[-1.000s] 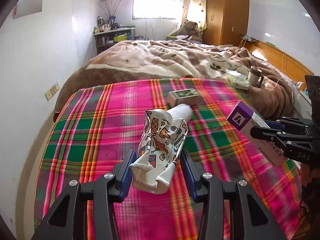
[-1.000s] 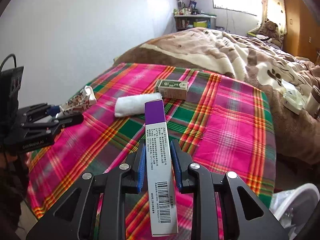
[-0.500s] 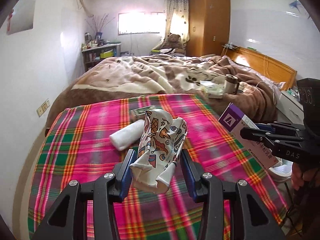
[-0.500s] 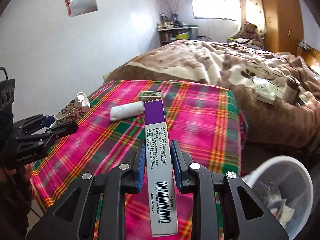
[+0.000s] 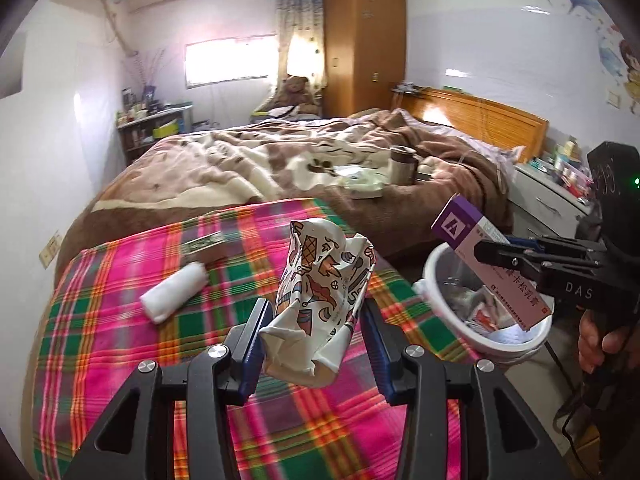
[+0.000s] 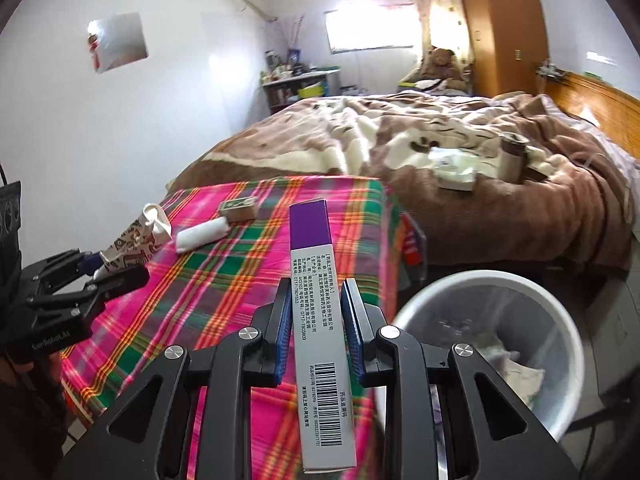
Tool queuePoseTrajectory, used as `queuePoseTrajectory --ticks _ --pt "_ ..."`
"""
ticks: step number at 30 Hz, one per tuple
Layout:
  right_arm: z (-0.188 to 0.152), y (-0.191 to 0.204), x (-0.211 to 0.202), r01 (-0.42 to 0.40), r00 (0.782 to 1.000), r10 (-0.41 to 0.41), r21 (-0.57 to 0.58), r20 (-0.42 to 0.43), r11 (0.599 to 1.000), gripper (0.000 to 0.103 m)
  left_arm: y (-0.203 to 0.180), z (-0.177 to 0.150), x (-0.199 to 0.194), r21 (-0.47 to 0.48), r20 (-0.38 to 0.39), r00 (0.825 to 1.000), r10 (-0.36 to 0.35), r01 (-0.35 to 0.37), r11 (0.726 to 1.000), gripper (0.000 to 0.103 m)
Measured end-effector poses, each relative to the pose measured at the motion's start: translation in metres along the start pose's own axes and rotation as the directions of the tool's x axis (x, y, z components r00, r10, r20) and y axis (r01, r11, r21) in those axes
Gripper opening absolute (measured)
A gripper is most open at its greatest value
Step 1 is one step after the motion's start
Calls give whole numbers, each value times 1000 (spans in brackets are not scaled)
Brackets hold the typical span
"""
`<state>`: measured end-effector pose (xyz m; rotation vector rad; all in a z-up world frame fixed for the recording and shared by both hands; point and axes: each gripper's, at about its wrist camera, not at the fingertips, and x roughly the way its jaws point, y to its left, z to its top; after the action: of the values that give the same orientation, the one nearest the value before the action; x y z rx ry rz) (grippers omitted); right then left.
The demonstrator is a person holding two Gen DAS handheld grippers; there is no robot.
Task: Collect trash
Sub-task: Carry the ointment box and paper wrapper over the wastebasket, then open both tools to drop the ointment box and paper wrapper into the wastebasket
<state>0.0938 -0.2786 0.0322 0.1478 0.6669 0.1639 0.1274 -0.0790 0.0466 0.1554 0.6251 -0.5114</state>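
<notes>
My left gripper (image 5: 314, 332) is shut on a crumpled paper cup (image 5: 322, 292) printed with cartoon drawings, held above the plaid-covered table (image 5: 120, 340). The right gripper (image 6: 316, 316) is shut on a long purple and white medicine box (image 6: 318, 300). In the left wrist view that medicine box (image 5: 486, 256) hangs over the white trash bin (image 5: 480, 332) beside the table's right edge. The trash bin (image 6: 532, 292) holds paper scraps. A rolled white tissue (image 5: 174, 292) and a small green box (image 5: 204, 244) lie on the table.
A bed with a brown and cream blanket (image 5: 280, 160) fills the room beyond the table; a tissue pack (image 5: 364, 188) and a dark cup (image 5: 402, 162) rest on it. A wooden wardrobe (image 5: 362, 44) stands at the back. A person's hand (image 5: 600, 340) grips the right tool.
Both grippers have swung to the right with their loads and risen a little. The trash bin has come into view, and the medicine box now hangs over it.
</notes>
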Motion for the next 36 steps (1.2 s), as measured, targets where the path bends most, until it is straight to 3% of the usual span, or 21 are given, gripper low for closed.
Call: queuePoseTrajectory --ticks 10,22,36 --pt "-13 -45 -29 93 995 -96 89 22 992 25 -60 9 9 56 7 996 -84 84 995 46" --pt "-24 -85 -46 178 983 -183 164 16 970 25 -123 21 33 88 -14 980 -200 200 976 46" --pt "-41 -129 -38 244 970 -235 235 -65 941 25 -173 24 78 101 -83 965 -247 255 962 46"
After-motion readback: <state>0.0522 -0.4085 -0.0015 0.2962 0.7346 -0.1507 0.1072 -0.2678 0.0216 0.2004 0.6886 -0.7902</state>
